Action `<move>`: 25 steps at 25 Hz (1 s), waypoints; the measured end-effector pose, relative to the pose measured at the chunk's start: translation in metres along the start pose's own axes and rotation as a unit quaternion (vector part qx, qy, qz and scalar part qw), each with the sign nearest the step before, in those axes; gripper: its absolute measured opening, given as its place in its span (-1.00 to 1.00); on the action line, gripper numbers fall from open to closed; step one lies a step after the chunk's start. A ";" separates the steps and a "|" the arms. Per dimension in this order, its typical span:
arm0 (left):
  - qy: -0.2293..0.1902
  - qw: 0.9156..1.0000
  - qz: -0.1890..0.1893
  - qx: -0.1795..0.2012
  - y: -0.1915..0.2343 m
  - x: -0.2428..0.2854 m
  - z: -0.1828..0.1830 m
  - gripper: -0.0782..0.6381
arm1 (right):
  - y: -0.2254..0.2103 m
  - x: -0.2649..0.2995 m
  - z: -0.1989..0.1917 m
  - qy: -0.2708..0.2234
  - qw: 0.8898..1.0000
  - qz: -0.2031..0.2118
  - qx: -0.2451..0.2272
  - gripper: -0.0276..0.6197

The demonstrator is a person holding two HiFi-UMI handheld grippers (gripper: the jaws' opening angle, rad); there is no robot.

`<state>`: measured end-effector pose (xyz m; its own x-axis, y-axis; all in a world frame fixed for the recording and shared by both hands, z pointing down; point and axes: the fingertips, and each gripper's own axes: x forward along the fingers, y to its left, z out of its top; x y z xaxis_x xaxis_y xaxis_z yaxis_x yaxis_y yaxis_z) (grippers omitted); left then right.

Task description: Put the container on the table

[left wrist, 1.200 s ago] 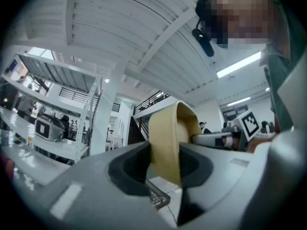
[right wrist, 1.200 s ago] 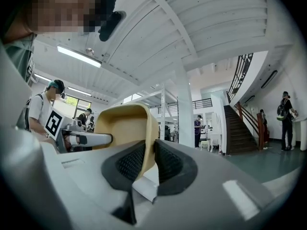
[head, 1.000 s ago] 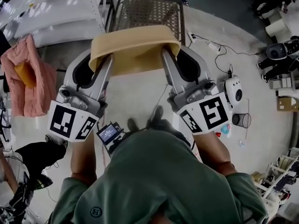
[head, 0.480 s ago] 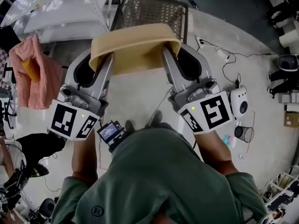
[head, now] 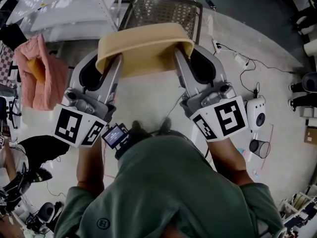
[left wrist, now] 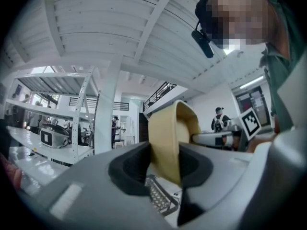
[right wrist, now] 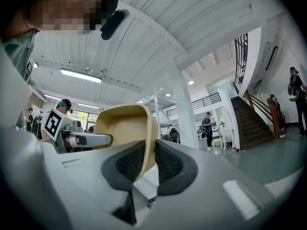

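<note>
Head view: the tan plastic container [head: 143, 48] hangs in the air over the grey floor [head: 148, 100], carried between both tools. The left gripper [head: 116, 61] is clamped on the container's left rim and the right gripper [head: 178, 56] on its right rim. A wire-mesh basket [head: 161, 11] stands just beyond the container. A pink cloth [head: 42, 76] lies well off to the container's left, near white shelving [head: 64, 9]. Behind the container, nearer the camera, are the person's green shirt [head: 168, 192] and a small lit screen [head: 115, 135].

Left gripper view: the container's wall runs edge-on between the two black pads [left wrist: 132, 169], which grasp it from either side (no gap shows at the contact). A white rack [left wrist: 72, 109] stands to the container's left.

Right gripper view: the jaws are closed on the container's thin rim, ribbed pads [right wrist: 168, 164] pressing both faces. A staircase [right wrist: 254, 121] rises far to the container's right.
</note>
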<state>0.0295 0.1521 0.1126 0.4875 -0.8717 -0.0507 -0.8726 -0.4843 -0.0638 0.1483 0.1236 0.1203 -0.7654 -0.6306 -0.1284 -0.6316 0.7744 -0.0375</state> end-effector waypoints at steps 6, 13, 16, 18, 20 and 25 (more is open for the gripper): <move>0.008 1.000 -0.008 -0.002 0.001 0.010 -0.005 -0.45 | -0.009 0.001 -0.006 0.007 1.000 -0.006 0.006 -0.74; -0.001 0.999 -0.036 -0.008 0.033 0.032 -0.009 -0.45 | -0.021 0.032 -0.008 0.008 0.999 -0.036 -0.005 -0.74; -0.005 0.999 -0.052 -0.013 0.076 0.044 -0.012 -0.45 | -0.023 0.074 -0.012 0.012 0.999 -0.051 -0.010 -0.74; -0.007 0.998 -0.058 -0.013 0.097 0.045 -0.009 -0.46 | -0.019 0.093 -0.010 0.013 0.998 -0.057 -0.013 -0.74; -0.008 0.998 -0.064 -0.014 0.104 0.044 -0.006 -0.46 | -0.015 0.098 -0.007 0.013 0.998 -0.063 -0.016 -0.74; -0.017 0.997 -0.075 -0.013 0.109 0.034 -0.008 -0.46 | -0.003 0.100 -0.010 0.011 0.997 -0.072 -0.023 -0.74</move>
<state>-0.0496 0.0694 0.1115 0.6127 -0.7867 -0.0758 -0.7903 -0.6109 -0.0473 0.0720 0.0579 0.1171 -0.6688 -0.7362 -0.1032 -0.7395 0.6731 -0.0085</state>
